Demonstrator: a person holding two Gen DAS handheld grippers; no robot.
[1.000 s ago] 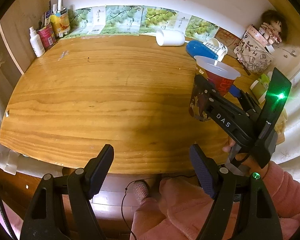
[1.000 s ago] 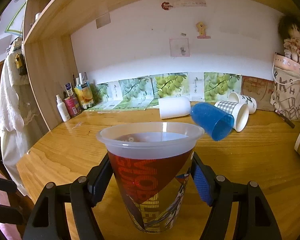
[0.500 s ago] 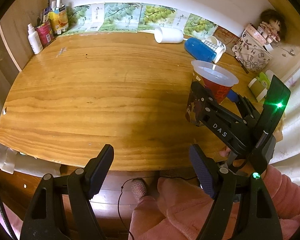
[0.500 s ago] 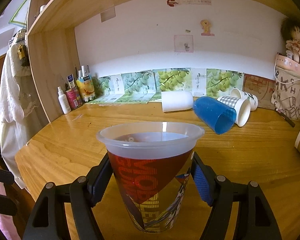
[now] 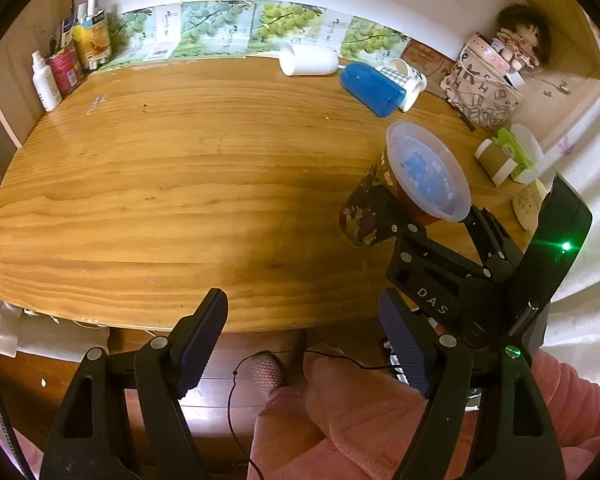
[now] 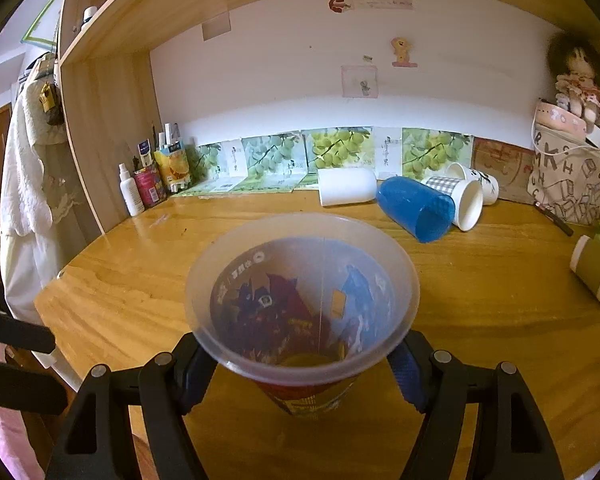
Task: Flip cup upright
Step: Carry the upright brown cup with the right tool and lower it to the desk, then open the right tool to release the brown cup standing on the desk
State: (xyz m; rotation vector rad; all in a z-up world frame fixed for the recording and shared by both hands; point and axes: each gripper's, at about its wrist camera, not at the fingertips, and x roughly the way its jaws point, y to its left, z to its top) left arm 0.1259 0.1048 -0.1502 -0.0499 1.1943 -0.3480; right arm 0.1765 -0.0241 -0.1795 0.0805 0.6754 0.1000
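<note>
A clear plastic cup with a red and blue printed wrap (image 6: 302, 312) sits between the fingers of my right gripper (image 6: 300, 372), which is shut on it. The cup is mouth up and tilted toward the camera, just above the wooden table (image 6: 480, 292). It also shows in the left wrist view (image 5: 412, 188), held by the right gripper (image 5: 432, 224) at the table's right side. My left gripper (image 5: 304, 344) is open and empty, over the table's near edge.
Lying on their sides at the back are a white cup (image 6: 346, 191), a blue cup (image 6: 414, 208) and a checked paper cup (image 6: 458, 202). Bottles (image 6: 150, 182) stand back left. A printed bag (image 6: 572, 184) with a doll and a paper roll (image 6: 596, 276) are at the right.
The right gripper has tipped the cup so its mouth now faces the camera, showing the inside. The left gripper has pulled back slightly and stays open.
</note>
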